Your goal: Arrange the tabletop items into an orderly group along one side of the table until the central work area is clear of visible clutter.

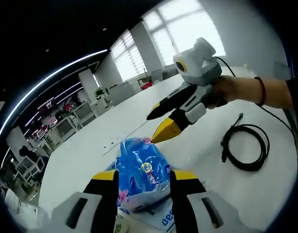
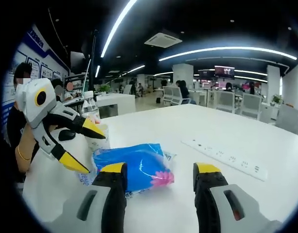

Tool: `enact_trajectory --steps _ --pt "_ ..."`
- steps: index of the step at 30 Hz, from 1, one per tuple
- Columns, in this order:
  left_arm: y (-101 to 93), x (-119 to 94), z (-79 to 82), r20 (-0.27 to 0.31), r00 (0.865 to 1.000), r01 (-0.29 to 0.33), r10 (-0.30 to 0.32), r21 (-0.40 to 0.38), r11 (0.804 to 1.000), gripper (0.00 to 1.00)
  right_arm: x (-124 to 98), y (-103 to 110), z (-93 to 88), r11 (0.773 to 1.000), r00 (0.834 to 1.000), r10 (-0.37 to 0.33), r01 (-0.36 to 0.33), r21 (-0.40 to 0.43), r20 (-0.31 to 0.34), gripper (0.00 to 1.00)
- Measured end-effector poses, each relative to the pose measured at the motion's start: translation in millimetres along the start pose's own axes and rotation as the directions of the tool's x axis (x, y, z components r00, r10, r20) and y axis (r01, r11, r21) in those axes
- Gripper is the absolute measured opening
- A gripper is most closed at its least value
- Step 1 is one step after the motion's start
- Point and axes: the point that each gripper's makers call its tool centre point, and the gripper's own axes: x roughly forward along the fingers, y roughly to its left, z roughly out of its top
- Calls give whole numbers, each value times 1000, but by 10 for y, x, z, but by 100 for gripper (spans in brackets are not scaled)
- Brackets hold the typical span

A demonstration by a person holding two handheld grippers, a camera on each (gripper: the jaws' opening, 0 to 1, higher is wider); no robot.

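1. An open-plan office is seen around a large white desk (image 1: 139, 111), with ceiling light strips, bright windows on the far side and rows of other desks and chairs in the background.
2. A blue plastic packet (image 1: 141, 172) is lying flat on the desk; in the right gripper view the same packet (image 2: 134, 167) is shown with a pink patch at its near right corner.
3. The left hand-held gripper (image 1: 141, 194) is held with its yellow-tipped jaws apart, one on each side of the near part of the packet; whether the packet is touched cannot be told.
4. The right hand-held gripper (image 2: 161, 182) is also held with its jaws apart, the left jaw overlapping the packet's near edge and the right jaw over bare desk.
5. In the left gripper view, the right hand-held gripper (image 1: 156, 126) is seen entering from the right, held by a hand (image 1: 231, 90), with its lower yellow tip just beside the far end of the packet.
6. In the right gripper view, the left hand-held gripper (image 2: 88, 148) is seen at the left, jaws spread, near the packet's left end.
7. A white power strip (image 2: 224, 158) is lying on the desk to the right of the packet, well apart from it.
8. A coiled black cable (image 1: 246, 145) is lying on the desk to the right in the left gripper view.
9. A clear plastic bottle (image 2: 90, 109) is standing near the desk's left edge.
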Motion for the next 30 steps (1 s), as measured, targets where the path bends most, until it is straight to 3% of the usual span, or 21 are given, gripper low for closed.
enact_trajectory --steps 4,8,11,14,23,30 --pt "4 29 -29 -13 1000 0 0 -2 1000 34 52 32 -18 1000 1000 0 0 -22 -13 50" --pt "3 61 -59 -31 1000 -5 5 14 1000 33 122 36 -13 1000 1000 1 -1 -12 -10 49" --pt "-39 67 -31 -11 1000 22 -22 -3 1000 33 164 47 -37 1000 1000 7 -7 -15 -23 47" --pt "-11 75 -41 -18 1000 4 -4 12 1000 32 191 40 -63 1000 999 3 -4 -25 -33 46" --pt "-12 142 -105 -50 999 8 -8 13 1000 29 242 30 -131 1000 999 3 -3 4 -38 40" --pt "-26 159 -121 -71 997 14 -13 6 1000 19 266 -3 -148 999 999 2 0 49 -32 31"
